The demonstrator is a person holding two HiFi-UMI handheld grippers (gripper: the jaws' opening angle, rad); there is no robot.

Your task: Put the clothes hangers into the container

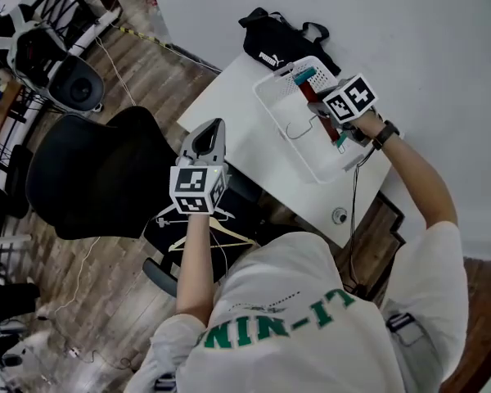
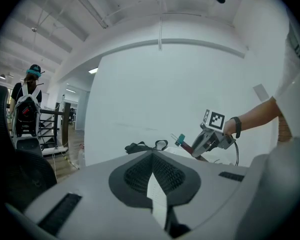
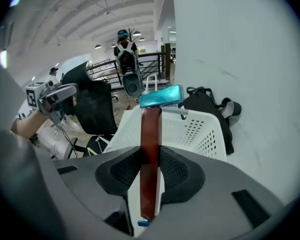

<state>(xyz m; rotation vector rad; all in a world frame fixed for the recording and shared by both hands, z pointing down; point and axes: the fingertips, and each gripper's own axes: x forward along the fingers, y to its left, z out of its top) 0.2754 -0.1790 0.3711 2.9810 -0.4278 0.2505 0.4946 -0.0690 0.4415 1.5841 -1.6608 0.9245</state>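
Observation:
A dark red hanger with teal clips is held above the white perforated basket on the table's right half. My right gripper is shut on its bar, which runs up between the pads to a teal clip. The hanger's wire hook hangs down inside the basket. My left gripper hovers past the table's left edge, over the black chair, shut with nothing in it. Several more hangers lie on the chair seat below it. The left gripper view shows the right gripper and its hanger.
The white table stands against a white wall. A black bag lies behind the basket. A black office chair sits left of the table. A cable hangs off the table's near edge. A person with a backpack stands far off.

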